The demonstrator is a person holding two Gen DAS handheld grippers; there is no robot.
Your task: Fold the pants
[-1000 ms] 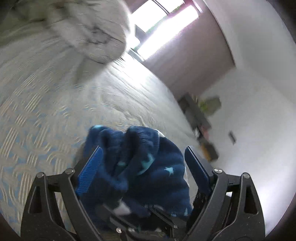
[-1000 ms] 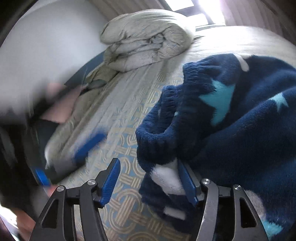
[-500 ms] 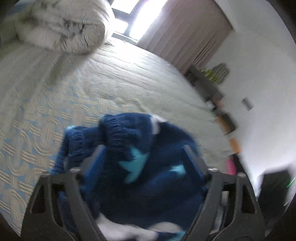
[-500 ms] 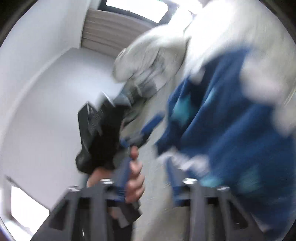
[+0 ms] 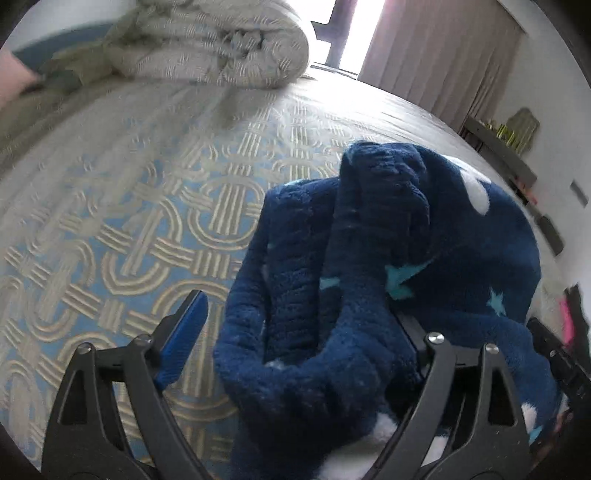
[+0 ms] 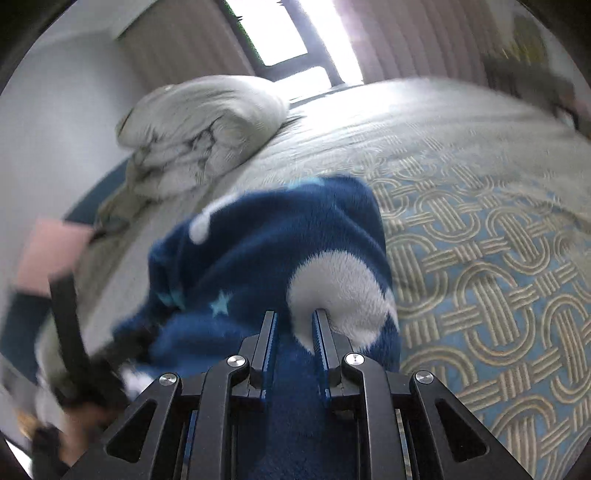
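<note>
Bed (image 5: 155, 206) with interlocked-ring spread; rolled duvet (image 5: 221, 40) at head; bright window (image 6: 280, 33), beige curtains (image 5: 436, 55).

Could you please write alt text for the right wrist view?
The right gripper is shut on navy fleece pants with stars and white patches, above a bed with a looped-pattern cover. A rolled duvet lies beyond.

Counts: 1 pair of navy fleece pants (image 5: 388, 266), bunched, centre-right of the left wrist view, centre in the right wrist view (image 6: 266, 258). 2 grippers: left gripper (image 5: 295, 325) at bottom of its view, right gripper (image 6: 294, 325) at bottom centre of its view. 1 rolled duvet (image 5: 221, 40), top of frame. 1 patterned bedspread (image 5: 129, 221). 1 window (image 6: 284, 33), top centre. 1 shelf (image 5: 498, 147), right edge.
</note>
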